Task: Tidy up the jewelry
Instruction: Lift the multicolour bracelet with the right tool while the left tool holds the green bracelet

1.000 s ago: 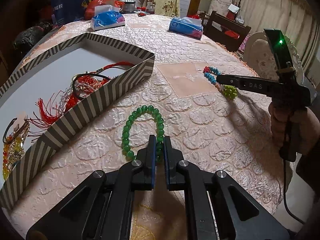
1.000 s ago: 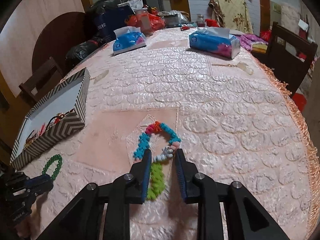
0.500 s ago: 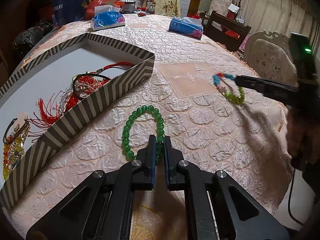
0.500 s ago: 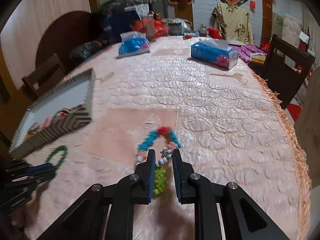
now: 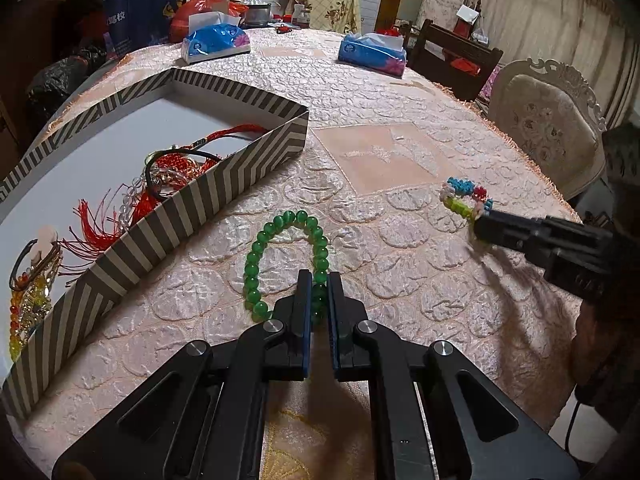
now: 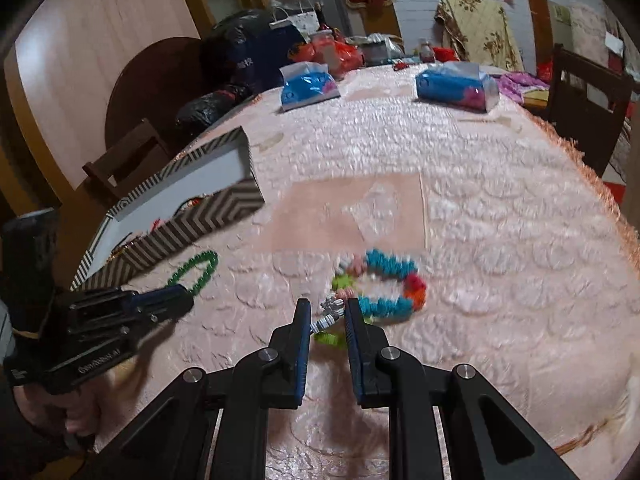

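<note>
1. Gripping the green bead bracelet (image 5: pixel 286 256) at its near edge, the left hand-held gripper (image 5: pixel 318 300) is clenched on it; the round glossy beads could slip out. The striped cardboard box (image 5: pixel 224 188) lies ahead-left on the quilted bench (image 5: pixel 400 264).
2. The right hand-held gripper (image 6: pixel 327 316) pinches the multicoloured woven bracelet (image 6: pixel 390 284) by its thin striped clasp; the limp loop dangling ahead could snag the box wall.

Home dining room, clothed table (image 5: pixel 360 92), chairs (image 5: pixel 548 132), tissue boxes (image 5: pixel 372 54)
</note>
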{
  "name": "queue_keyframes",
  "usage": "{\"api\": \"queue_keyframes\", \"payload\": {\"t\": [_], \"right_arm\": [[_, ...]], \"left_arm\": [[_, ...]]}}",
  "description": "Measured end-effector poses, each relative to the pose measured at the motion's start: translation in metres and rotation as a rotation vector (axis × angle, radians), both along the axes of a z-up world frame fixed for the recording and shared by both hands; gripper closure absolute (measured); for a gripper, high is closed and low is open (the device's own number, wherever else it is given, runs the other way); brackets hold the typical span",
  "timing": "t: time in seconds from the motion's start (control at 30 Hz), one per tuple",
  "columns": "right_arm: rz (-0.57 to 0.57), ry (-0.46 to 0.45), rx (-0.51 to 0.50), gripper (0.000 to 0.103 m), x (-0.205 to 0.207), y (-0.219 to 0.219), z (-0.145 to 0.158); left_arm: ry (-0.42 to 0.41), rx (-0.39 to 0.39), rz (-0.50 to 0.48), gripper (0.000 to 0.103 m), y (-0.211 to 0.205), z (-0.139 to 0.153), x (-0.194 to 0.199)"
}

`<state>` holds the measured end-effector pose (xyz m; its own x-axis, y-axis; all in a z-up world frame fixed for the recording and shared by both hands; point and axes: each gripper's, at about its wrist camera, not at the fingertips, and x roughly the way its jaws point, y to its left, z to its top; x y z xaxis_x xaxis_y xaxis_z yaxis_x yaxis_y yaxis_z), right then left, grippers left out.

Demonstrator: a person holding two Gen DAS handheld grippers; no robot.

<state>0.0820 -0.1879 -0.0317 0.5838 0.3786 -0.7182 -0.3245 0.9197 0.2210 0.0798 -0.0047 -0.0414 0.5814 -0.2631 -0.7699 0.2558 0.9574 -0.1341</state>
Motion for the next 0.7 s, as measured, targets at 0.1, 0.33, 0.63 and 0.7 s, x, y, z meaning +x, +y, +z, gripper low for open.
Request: {"api": "queue_keyframes", "payload": {"t": [0.1,0.33,0.63,0.7], "right_arm": [[0.006,-0.005,-0.005,0.087,-0.0012,0.0020,-0.0035],[0.013,-0.014,-0.013,0.087,-0.0032,0.0030,-0.0046],[0.012,-0.016,-0.021,0.087,-0.0042,0.0035,-0.0050],[0.014,-0.018,-0.028,0.087,-0.0043,0.0044,-0.0049]], "left_arm": [[-0.002,0.005,0.000,0.097,-0.0010,0.0000,-0.0003],[-0.002,0.007,0.001,0.097,-0.0009,-0.0003,-0.0002],[-0.001,0.000,0.003,0.097,-0.0006,-0.0003,-0.0004],[-0.001,0.001,0.003,0.097,-0.0005,-0.0003,-0.0004]]}}
